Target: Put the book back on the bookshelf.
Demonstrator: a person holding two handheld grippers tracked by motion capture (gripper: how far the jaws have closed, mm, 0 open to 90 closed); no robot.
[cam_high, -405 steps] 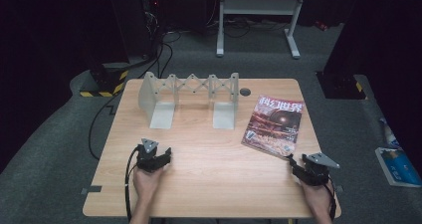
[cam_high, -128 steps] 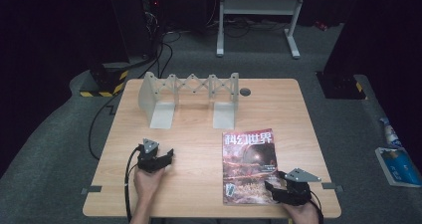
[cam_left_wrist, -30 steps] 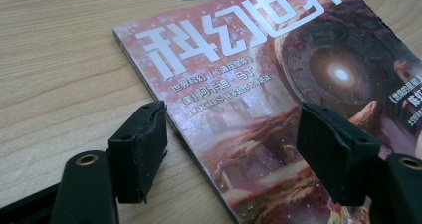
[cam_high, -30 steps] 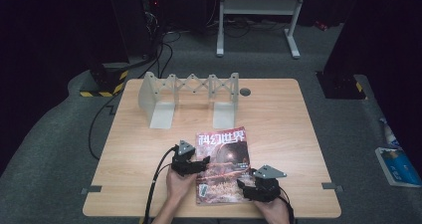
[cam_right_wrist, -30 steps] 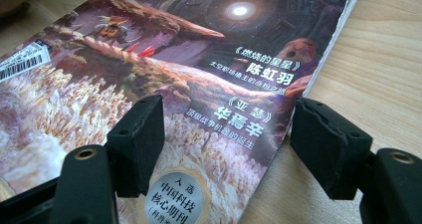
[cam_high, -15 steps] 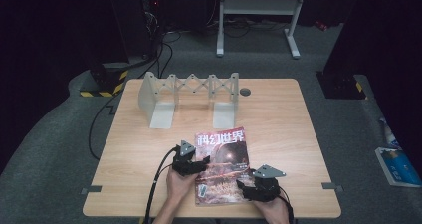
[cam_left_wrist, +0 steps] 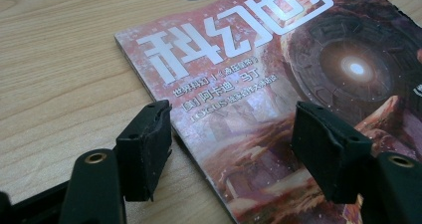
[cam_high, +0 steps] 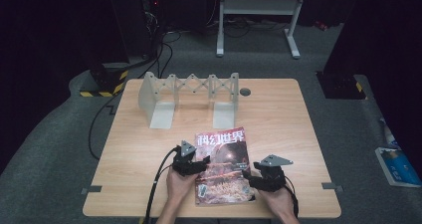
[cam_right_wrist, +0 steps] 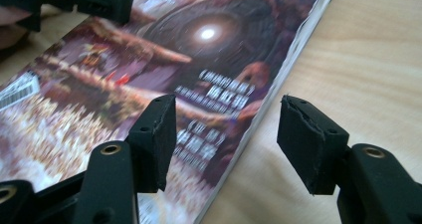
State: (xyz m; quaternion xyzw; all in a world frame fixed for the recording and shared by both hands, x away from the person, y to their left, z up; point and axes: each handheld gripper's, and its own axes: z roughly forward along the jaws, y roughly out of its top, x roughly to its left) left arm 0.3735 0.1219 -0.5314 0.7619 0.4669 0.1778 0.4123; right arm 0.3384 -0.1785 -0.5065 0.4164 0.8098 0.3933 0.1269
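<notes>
A: Starting at the left, what can you make out?

B: In the high view the left gripper sits at the left edge of the magazine, which lies flat on the near middle of the surface. From up there its fingers are too small to read. The left gripper view settles it: the fingers stand apart, one over bare wood, the other over the cover, with the magazine's edge between them and nothing pinched.

A: Is the whole cover visible there?

B: No. The title characters are cut off at the top and the near corner runs out of frame. The high view shows the full cover, red with white characters at its far end.

A: And to the right?

B: The right gripper is at the magazine's right near edge. In the right gripper view its fingers have just been closing but are not together; the magazine's edge lies between them, one finger over the cover, one over wood. Whether a pad touches the paper is hard to tell. The cover is blurred there.

A: Anything behind?

B: A grey folding rack stands at the far side of the surface, well apart from the magazine.
</notes>
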